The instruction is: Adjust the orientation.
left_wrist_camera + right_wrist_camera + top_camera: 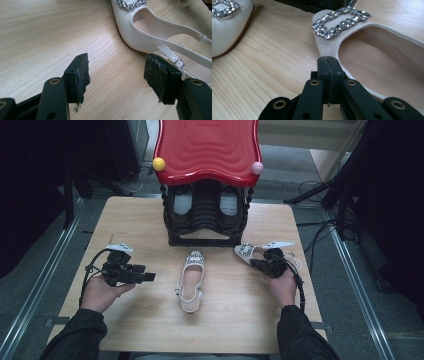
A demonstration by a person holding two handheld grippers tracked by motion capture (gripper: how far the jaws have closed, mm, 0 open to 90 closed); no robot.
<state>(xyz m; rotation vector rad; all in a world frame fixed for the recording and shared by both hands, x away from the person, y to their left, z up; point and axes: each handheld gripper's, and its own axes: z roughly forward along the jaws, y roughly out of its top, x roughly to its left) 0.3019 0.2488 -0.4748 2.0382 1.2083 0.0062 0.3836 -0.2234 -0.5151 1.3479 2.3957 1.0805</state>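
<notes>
Two white slingback shoes with rhinestone buckles lie on the wooden table (140, 220). One shoe (191, 280) (150, 32) is at the centre, toe pointing away from me. My left gripper (150, 276) (117, 77) is to its left, open, with only bare table between its pads; the shoe's heel strap lies just past the right pad. The other shoe (246, 251) (382, 57) lies to the right. My right gripper (255, 262) (328, 62) is shut, its tips against this shoe's rim near the buckle. I cannot tell if the rim is pinched.
A black shoe rack (205, 215) with a red wavy top (207, 150) stands at the table's far middle, holding a pair of pale shoes (182, 202). The centre shoe's toe (227, 27) is in the right gripper view's upper left. Cables trail on the floor at the right.
</notes>
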